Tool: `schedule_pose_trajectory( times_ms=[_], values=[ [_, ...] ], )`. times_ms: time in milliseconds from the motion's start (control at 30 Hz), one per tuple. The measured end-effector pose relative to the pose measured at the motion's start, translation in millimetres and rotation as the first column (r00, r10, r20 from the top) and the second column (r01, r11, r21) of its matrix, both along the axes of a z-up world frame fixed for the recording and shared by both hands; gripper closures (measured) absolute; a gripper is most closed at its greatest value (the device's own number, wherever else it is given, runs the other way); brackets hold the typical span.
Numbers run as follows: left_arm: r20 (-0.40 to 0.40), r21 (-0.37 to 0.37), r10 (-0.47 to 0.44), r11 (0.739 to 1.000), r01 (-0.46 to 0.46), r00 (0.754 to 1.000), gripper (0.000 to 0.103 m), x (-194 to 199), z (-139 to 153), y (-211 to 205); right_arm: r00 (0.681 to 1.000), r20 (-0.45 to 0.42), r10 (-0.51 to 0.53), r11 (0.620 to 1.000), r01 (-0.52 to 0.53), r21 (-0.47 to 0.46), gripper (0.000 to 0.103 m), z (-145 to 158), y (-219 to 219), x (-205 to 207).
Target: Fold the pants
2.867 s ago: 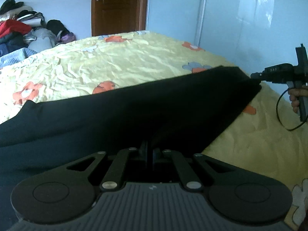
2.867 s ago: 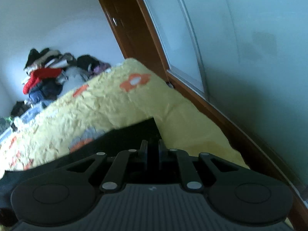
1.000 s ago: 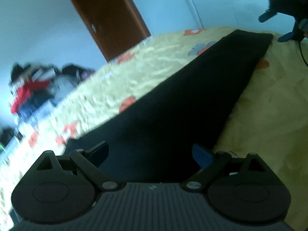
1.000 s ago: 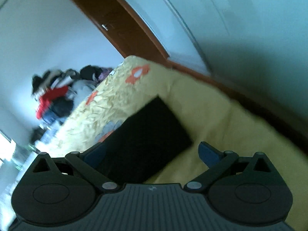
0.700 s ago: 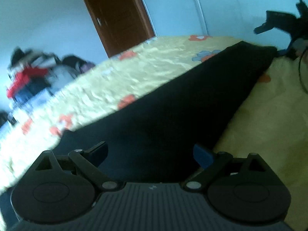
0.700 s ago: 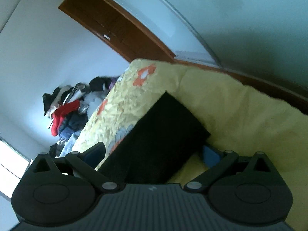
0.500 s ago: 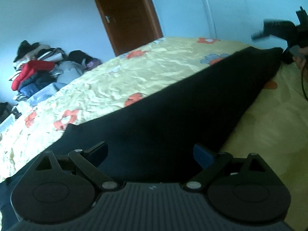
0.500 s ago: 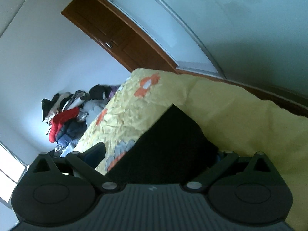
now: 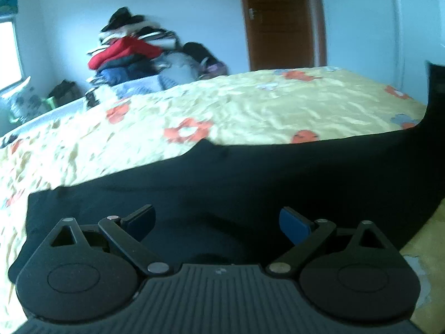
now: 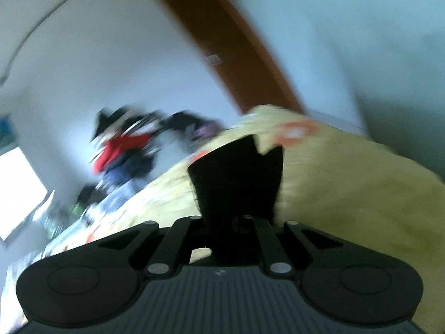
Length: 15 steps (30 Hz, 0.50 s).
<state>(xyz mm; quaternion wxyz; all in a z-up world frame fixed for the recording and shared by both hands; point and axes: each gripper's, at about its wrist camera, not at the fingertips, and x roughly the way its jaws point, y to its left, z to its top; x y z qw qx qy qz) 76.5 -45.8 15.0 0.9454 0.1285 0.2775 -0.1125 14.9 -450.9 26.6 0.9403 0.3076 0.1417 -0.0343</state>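
The black pants (image 9: 250, 178) lie lengthwise across the yellow flowered bedspread (image 9: 250, 105). My left gripper (image 9: 217, 222) is open, its blue-padded fingers spread just above the near part of the pants. At the right edge of the left wrist view the pant-leg end (image 9: 434, 103) rises off the bed. In the blurred right wrist view my right gripper (image 10: 225, 220) is shut on that pant-leg end (image 10: 236, 178) and holds it up above the bed.
A pile of clothes (image 9: 133, 55) is stacked beyond the far side of the bed. A brown door (image 9: 281, 22) stands in the back wall. A window (image 9: 8, 53) is at the left. A wardrobe wall runs along the right side.
Both grippers let go and opened. The right one then shut on the pant-leg end and lifted it. The left gripper stayed open and swung left over the pants.
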Motion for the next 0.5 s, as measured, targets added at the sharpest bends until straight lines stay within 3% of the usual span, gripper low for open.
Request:
schedule_pose_trajectory(
  times_ms=[167,300,400,500],
  values=[
    [-0.014,0.008,0.036,0.999,-0.036,0.999,0.005,-5.2,-3.2,18.4,0.964,-0.044,0.262,0.959,-0.265,-0.103,0.097,7.2,88.3,55.6],
    [0.001,0.038,0.038,0.999,-0.038,0.999,0.005,-10.7,-5.7,24.1,0.885,-0.146,0.442,0.874,-0.462,-0.149,0.097,-12.2,161.8,85.6],
    [0.022,0.059,0.039,0.997,-0.04,0.999,0.005,-14.0,-6.7,26.6,0.838,-0.224,0.499,0.824,-0.538,-0.178,0.096,-25.5,196.7,90.4],
    [0.018,0.044,0.036,0.998,-0.036,0.999,0.004,-11.5,-9.1,28.3,0.818,-0.332,0.469,0.771,-0.563,-0.297,0.091,-34.0,221.8,85.5]
  ],
)
